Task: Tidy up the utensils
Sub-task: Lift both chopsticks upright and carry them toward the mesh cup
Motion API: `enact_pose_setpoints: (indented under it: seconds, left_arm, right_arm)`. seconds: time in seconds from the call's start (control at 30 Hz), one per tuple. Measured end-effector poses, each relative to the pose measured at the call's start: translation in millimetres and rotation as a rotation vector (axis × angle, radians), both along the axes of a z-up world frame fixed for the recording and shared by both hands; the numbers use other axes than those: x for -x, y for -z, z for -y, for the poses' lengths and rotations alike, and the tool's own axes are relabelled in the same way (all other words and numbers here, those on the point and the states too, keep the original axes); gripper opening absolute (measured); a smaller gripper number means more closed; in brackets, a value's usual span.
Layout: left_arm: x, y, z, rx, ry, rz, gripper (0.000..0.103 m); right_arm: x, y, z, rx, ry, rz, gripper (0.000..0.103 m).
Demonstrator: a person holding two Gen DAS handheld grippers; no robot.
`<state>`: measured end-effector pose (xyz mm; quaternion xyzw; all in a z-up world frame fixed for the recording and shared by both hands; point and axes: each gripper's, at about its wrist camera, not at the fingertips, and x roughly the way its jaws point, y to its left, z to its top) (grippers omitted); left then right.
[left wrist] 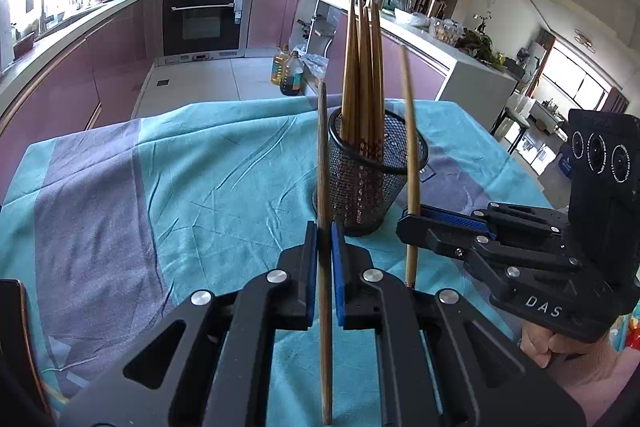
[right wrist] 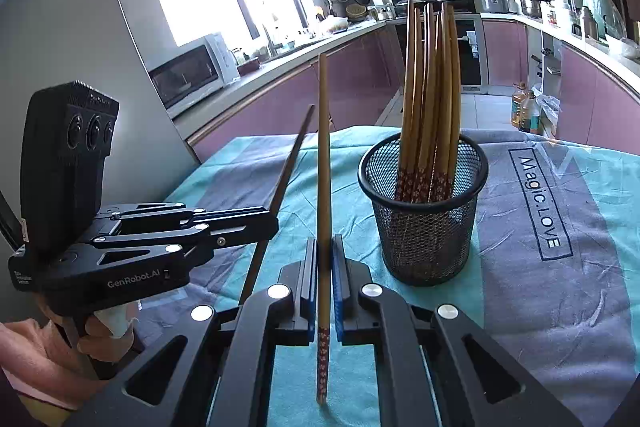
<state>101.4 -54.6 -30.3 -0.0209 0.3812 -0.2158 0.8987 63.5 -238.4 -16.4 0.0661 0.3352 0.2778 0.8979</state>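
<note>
Table [right wrist: 560, 307]: covered by a teal and grey cloth [left wrist: 160, 167], printed "Magic.LOVE" on the right side.

Black mesh holder [right wrist: 426, 227]: upright on the cloth, carrying a bundle of wooden chopsticks [right wrist: 430, 87], patterned ends down.

Left gripper [left wrist: 325, 267]: clamped on one dark chopstick [left wrist: 322, 155], held near upright above the cloth, just short of the holder.

Right gripper [right wrist: 325, 283]: clamped on one light chopstick [right wrist: 323, 167] with a patterned lower end, likewise near upright, beside the holder.

Surroundings: kitchen counters, oven [left wrist: 204, 21], microwave [right wrist: 188, 71], oil bottles [left wrist: 286, 71] on the floor.
</note>
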Motion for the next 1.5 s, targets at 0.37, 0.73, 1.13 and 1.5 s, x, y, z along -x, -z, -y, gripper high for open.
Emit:
enact_pose_setpoints:
  seconds: [0.37, 0.73, 1.13, 1.5]
  left_arm:
    - [1.4, -12.2, -4.8, 0.049, 0.016, 0.012, 0.008]
    - [10.6, -18.3, -5.6, 0.067, 0.049, 0.032, 0.008]
    - [22.3, -16.8, -4.7, 0.06, 0.084, 0.034, 0.008]
    - [20.0, -9.6, 3.0, 0.04, 0.124, 0.01, 0.008]
  right_arm:
    - [2.2, -7.1, 5.1, -0.013, 0.003, 0.024, 0.006]
    - [-0.8, -5.6, 4.9, -0.01, -0.003, 0.022, 0.006]
    - [-1.8, 0.1, -2.6, 0.022, -0.034, 0.018, 0.006]
    - [9.2, -0.7, -26.4, 0.106, -0.094, 0.063, 0.006]
